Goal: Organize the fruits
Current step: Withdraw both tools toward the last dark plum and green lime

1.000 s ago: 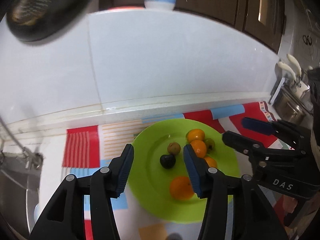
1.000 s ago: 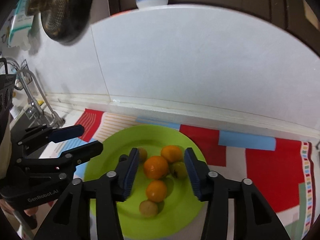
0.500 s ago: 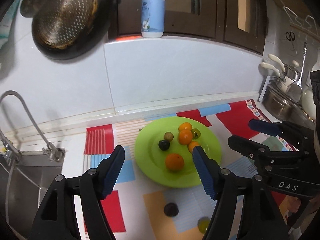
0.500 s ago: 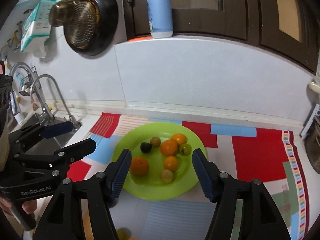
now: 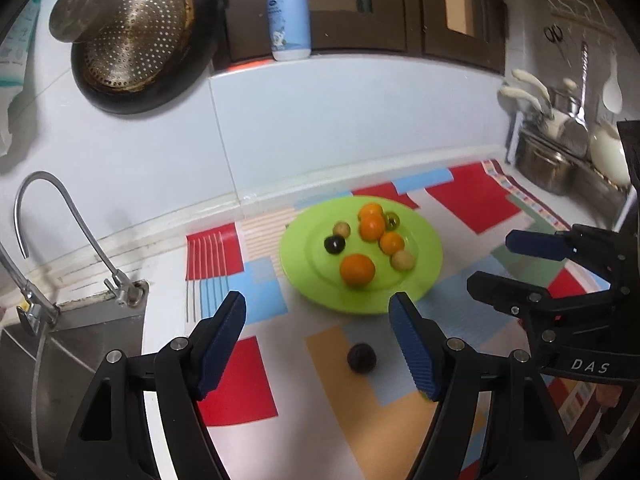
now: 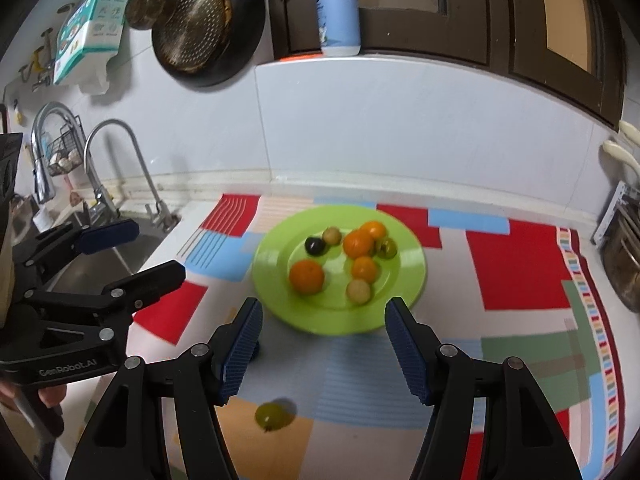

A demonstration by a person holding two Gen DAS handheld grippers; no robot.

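A green plate (image 5: 430, 258) (image 6: 412, 276) on a patchwork mat holds several small fruits: oranges (image 5: 357, 270) (image 6: 306, 277), a dark fruit (image 5: 334, 245), pale and greenish ones. A dark fruit (image 5: 361, 357) lies loose on the mat in front of the plate, between my left gripper's fingers. A green fruit (image 6: 272, 416) lies loose on the mat, below my right gripper. My left gripper (image 5: 318, 340) is open and empty; it also shows in the right wrist view (image 6: 132, 252). My right gripper (image 6: 322, 346) is open and empty; it also shows in the left wrist view (image 5: 520, 264).
A sink (image 5: 72, 344) with a tap (image 5: 60, 216) is at the left. Pots and utensils (image 5: 560, 148) stand at the right. A colander and pan (image 5: 136, 36) hang on the wall. A bottle (image 5: 289, 12) stands on the ledge.
Both grippers have pulled back and up from the plate. The plate looks smaller, and the two loose fruits on the mat have come into view.
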